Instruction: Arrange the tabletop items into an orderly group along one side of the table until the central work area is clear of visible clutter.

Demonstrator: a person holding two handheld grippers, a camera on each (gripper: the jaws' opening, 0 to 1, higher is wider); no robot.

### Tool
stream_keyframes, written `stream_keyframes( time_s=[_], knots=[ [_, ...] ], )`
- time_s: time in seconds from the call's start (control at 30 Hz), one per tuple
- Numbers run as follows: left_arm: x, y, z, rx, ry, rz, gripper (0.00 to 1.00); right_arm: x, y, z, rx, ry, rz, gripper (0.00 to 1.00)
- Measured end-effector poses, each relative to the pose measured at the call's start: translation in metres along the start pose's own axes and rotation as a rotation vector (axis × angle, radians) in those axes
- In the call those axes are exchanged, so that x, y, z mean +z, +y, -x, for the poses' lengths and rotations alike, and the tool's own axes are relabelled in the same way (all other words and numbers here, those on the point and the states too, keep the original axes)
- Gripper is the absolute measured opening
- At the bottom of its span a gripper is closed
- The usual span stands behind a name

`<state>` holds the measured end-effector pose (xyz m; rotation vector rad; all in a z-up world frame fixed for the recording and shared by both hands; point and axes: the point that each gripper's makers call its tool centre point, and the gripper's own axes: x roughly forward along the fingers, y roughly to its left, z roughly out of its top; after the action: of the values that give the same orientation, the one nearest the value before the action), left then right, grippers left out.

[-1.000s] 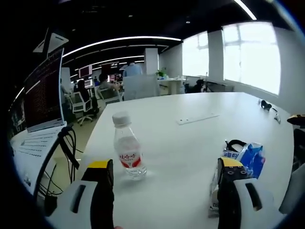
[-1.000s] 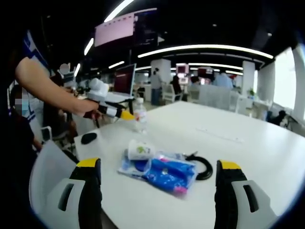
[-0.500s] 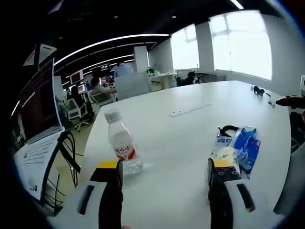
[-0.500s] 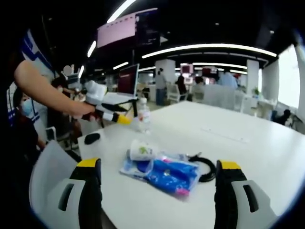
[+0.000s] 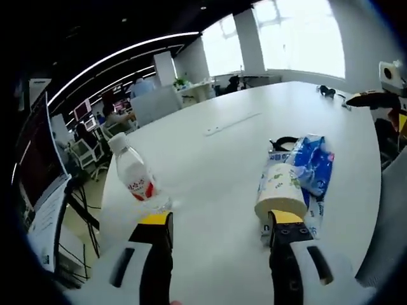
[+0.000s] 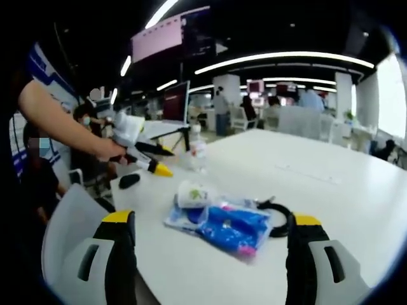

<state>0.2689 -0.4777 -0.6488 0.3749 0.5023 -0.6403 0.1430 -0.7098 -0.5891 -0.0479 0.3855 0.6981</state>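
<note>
White tabletop [image 5: 216, 171] spreads across a large office room, with desks, monitors and seated people well beyond its far edge. A clear plastic water bottle [image 5: 135, 179] with a white cap and red label stands upright on the table. Beside the bottle, farther along the table, lies a paper cup [image 5: 282, 190] on its side, touching a blue plastic packet [image 5: 311, 166]. A loop of black cable [image 5: 283, 142] sits just behind the packet. A long flat white strip [image 5: 232, 123] lies on the table well past the bottle.

In the left gripper view, the left gripper [image 5: 219, 222] has its yellow-tipped jaws spread apart with nothing between them. The bottle stands just beyond the left jaw tip, and the cup lies right at the right jaw tip.

In the right gripper view, the right gripper [image 6: 210, 219] also has its jaws wide apart and empty. The cup [image 6: 193, 192], packet [image 6: 232, 223] and cable [image 6: 275, 216] lie between and beyond the jaws. The bottle [image 6: 198, 150] stands farther off, and a small black object [image 6: 129, 180] rests near the table edge close to the bottle.
</note>
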Motion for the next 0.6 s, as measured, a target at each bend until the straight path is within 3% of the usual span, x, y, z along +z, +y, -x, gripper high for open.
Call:
stream_keyframes(
  time_s=[0.27, 0.6],
  knots=[
    [-0.008, -0.017, -0.009, -0.034, 0.022, -0.047, 0.51, -0.007, 0.0, -0.002, 0.025, 0.019, 0.002, 0.98],
    [-0.005, -0.033, -0.029, -0.069, 0.019, -0.07, 0.44, -0.018, -0.009, 0.0, 0.031, 0.037, 0.001, 0.97]
  ],
)
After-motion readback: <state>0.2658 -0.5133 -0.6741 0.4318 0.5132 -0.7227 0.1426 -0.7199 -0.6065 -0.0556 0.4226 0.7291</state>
